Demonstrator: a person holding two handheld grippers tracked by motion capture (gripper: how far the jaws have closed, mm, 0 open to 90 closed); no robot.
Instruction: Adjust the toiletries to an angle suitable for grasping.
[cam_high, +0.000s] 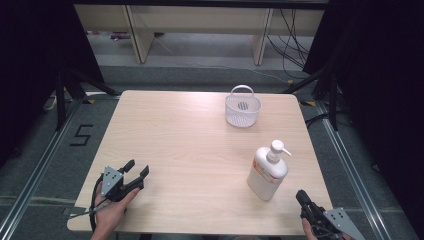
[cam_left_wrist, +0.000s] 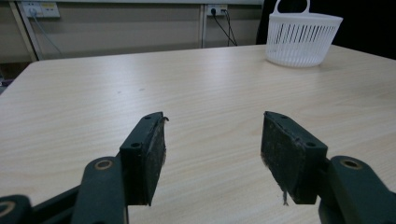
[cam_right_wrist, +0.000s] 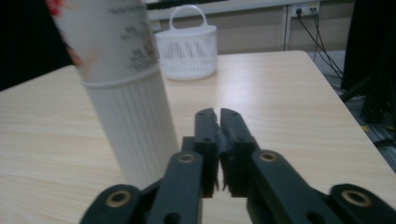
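I hold my left gripper low over the near left corner of the light wooden table, my left hand wrapped behind it, and its two black jaws stand wide apart with bare tabletop between them. In my left gripper view the worn pads face each other across that gap, and the white plastic basket sits far beyond them toward the back of the table, off to the right of the jaws. My right gripper rests at the near right corner of the table, and its jaws are pressed together with nothing between them; in the right gripper view the closed tips point along the tabletop. The white pump bottle stands upright on the table just beside my right gripper, slightly ahead of it and to its left, not touching the jaws. Its lower body is ribbed and its upper part carries a printed label with orange and red marks, which is blurred in the right gripper view. The basket, with its handle raised, stands well behind the bottle near the far edge of the table, and a round slotted patch shows at its bottom. On the grey floor left of the table a black figure 5 is marked.
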